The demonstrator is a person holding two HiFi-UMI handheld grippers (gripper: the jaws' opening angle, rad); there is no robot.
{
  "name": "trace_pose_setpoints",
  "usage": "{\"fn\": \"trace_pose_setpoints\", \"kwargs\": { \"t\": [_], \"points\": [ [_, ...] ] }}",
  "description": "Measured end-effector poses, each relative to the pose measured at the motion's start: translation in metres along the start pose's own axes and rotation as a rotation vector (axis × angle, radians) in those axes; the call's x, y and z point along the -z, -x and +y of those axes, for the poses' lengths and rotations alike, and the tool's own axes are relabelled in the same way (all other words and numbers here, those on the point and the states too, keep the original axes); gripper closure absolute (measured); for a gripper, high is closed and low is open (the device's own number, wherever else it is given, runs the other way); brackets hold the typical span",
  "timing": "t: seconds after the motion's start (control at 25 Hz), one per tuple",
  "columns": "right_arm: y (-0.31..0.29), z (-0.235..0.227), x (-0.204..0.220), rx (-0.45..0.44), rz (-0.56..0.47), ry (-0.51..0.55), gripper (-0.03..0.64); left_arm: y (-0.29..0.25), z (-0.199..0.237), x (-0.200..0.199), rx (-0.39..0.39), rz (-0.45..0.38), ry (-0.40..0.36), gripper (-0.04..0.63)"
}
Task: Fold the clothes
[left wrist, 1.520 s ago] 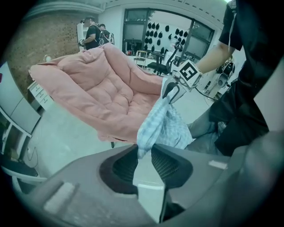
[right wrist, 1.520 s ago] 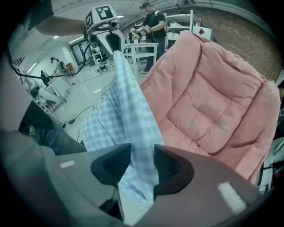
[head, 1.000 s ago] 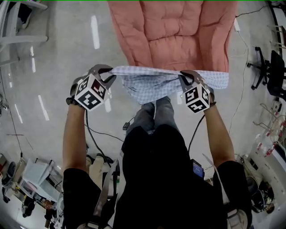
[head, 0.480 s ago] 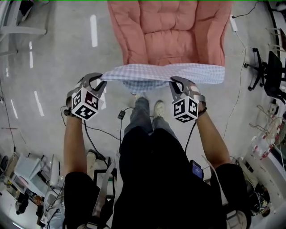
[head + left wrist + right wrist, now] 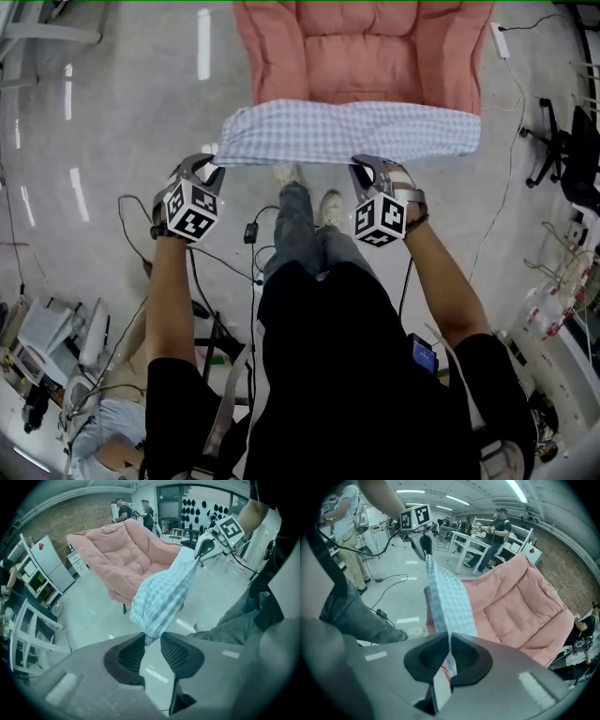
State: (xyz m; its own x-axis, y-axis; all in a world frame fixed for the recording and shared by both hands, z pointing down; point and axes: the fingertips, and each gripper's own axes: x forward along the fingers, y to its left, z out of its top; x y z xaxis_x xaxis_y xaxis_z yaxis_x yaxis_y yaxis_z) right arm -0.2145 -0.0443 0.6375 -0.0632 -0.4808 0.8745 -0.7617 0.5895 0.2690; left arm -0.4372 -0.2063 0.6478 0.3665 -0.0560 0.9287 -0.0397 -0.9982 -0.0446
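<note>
I'm running both tools on the checked blue cloth (image 5: 347, 131), and each one has a grip on it. My left tool (image 5: 214, 165) has a corner of the cloth (image 5: 161, 592) pinched at the tips of its jaws (image 5: 152, 644). The jaws stand narrow, with a slim gap behind the bunched fabric. My right tool (image 5: 367, 165) is closed almost flat on a thin edge of the cloth (image 5: 447, 597), which runs down between its jaws (image 5: 449, 653).

The cloth hangs in the air as a wide band stretched between the two tools. Its right end reaches well past the right tool. It sits just in front of the pink padded chair (image 5: 366, 47), whose front edge lies behind it (I can't tell whether the fabric touches the cushion). From the left gripper view, the cloth runs up to the right tool with the pink chair (image 5: 122, 550) behind. From the right gripper view I see the cloth nearly edge-on, leading to the left tool, and the chair (image 5: 520, 606) is to the right of it.

Below the cloth there is a glossy grey floor (image 5: 122, 112) with black cables (image 5: 225, 267) trailing over it, beside the jeans-clad legs (image 5: 305, 239).
</note>
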Motion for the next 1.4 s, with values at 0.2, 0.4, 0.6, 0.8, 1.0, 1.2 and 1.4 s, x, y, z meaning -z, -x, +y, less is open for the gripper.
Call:
{"fn": "trace_pose_setpoints", "kwargs": {
  "t": [0.2,0.4,0.6,0.8,1.0,1.2,1.4],
  "points": [
    [0.002,0.031,0.009,-0.075,0.004,-0.016,0.512,-0.005,-0.023,0.018,0.024,0.029,0.074,0.442],
    [0.011,0.014,0.003,-0.052,0.002,-0.044,0.512,0.014,-0.01,0.012,0.033,0.013,0.078,0.431],
    [0.01,-0.003,0.001,-0.027,0.008,-0.07,0.512,0.019,0.004,-0.007,0.046,-0.039,0.085,0.431],
    [0.018,-0.016,0.004,-0.013,0.029,-0.114,0.512,0.02,0.005,-0.041,0.093,-0.112,0.066,0.433],
    [0.038,-0.043,0.009,0.029,0.052,-0.243,0.512,0.029,0.0,-0.094,0.182,-0.175,0.016,0.436],
    [0.062,-0.092,0.016,0.093,0.068,-0.332,0.512,0.035,0.011,-0.175,0.22,-0.279,-0.018,0.436],
    [0.095,-0.13,0.019,0.153,0.05,-0.325,0.512,0.043,0.016,-0.231,0.232,-0.365,0.028,0.436]
  ]
}}
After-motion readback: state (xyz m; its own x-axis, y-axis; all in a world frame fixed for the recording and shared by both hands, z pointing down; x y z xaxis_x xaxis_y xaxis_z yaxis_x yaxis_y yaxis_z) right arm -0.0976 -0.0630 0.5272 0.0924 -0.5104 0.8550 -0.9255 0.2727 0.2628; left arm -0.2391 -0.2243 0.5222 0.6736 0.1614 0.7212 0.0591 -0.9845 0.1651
